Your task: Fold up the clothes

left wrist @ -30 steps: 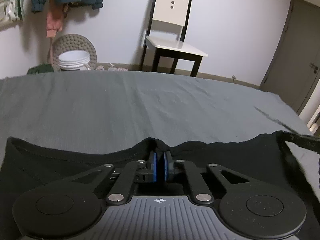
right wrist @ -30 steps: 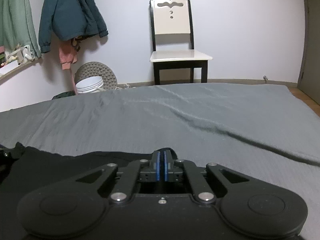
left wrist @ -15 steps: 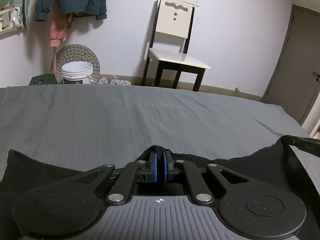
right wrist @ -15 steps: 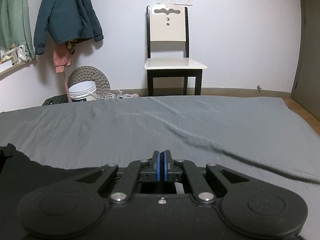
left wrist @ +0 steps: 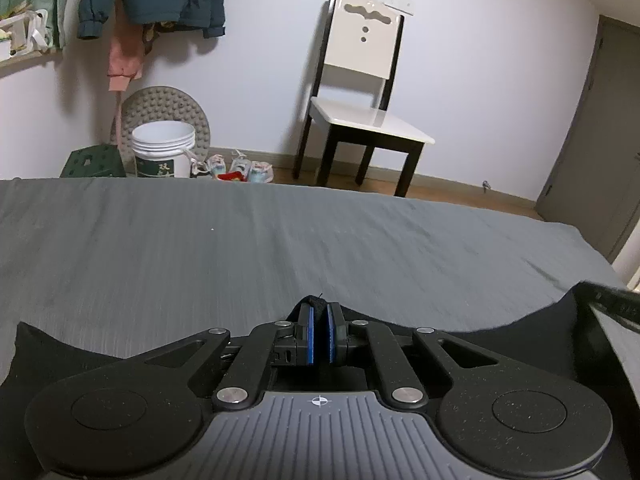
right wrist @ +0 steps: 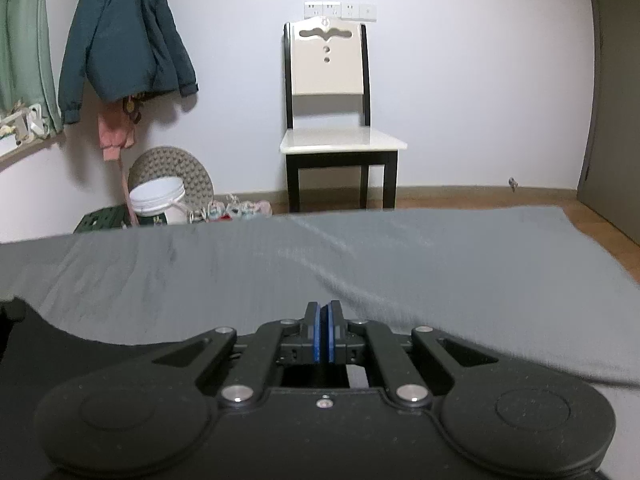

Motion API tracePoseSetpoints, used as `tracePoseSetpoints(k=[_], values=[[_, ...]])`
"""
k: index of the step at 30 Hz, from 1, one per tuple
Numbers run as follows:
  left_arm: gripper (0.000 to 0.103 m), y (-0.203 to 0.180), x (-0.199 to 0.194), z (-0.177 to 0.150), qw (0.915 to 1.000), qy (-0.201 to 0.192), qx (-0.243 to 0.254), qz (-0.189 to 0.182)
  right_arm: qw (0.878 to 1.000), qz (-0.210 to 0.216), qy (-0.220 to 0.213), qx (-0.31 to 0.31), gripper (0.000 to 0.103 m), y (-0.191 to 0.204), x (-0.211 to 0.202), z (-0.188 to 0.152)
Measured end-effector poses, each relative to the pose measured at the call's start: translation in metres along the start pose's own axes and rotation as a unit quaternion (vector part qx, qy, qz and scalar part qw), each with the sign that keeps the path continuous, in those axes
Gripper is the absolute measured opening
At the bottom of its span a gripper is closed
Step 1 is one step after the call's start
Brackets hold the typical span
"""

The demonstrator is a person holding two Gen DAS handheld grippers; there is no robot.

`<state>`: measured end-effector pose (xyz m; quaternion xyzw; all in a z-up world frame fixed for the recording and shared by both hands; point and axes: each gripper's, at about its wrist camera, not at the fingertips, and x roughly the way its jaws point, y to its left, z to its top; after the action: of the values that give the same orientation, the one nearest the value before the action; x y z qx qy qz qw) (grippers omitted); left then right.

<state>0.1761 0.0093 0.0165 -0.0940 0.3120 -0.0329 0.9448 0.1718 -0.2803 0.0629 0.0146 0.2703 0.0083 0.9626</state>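
A black garment (left wrist: 60, 344) hangs stretched between both grippers above the grey bed sheet (left wrist: 280, 248). My left gripper (left wrist: 319, 312) is shut on a pinch of the garment's upper edge, a tuft of black cloth showing between the blue pads. In the right wrist view the same black garment (right wrist: 52, 344) sags away to the left, and my right gripper (right wrist: 322, 312) is shut with its blue pads pressed together on the cloth's edge. The other gripper's tip (left wrist: 612, 304) shows at the right edge of the left wrist view. Most of the garment is hidden under the gripper bodies.
Beyond the bed's far edge stand a white chair with dark legs (left wrist: 360, 112), a white bucket (left wrist: 162, 152) before a round mat, small shoes (left wrist: 240, 170) and a green stool (left wrist: 92, 162). Jackets (right wrist: 120, 40) hang on the wall. A door (left wrist: 592, 152) is at right.
Both grippers have risen with the garment: the bed's far edge dropped in view, floor and shoes appeared, and less black cloth shows ahead of the fingers. Both stayed shut.
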Motion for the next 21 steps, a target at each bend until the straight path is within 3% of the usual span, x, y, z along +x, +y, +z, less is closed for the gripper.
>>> tracePoseSetpoints(k=[7,15,17,19,21], values=[[0.006,-0.004,0.021,0.02,0.9998,0.006,0.011,0.016,1.0,-0.002,0.021,-0.017,0.004,0.003,0.031,0.014],[0.007,-0.012,0.038,0.019,0.998,0.039,0.039,0.032,0.997,0.004,0.071,-0.001,0.007,0.0,0.056,0.01],[0.007,-0.016,0.039,0.021,0.9968,0.046,0.056,0.035,0.997,0.004,0.073,0.018,0.015,-0.003,0.057,0.009],[0.008,-0.019,0.039,0.025,0.9954,0.054,0.07,0.036,0.996,-0.003,0.077,0.045,0.037,-0.011,0.059,0.01],[0.009,-0.018,0.038,0.032,0.9949,0.068,0.068,0.03,0.994,-0.006,0.078,0.077,0.04,-0.024,0.06,0.012]])
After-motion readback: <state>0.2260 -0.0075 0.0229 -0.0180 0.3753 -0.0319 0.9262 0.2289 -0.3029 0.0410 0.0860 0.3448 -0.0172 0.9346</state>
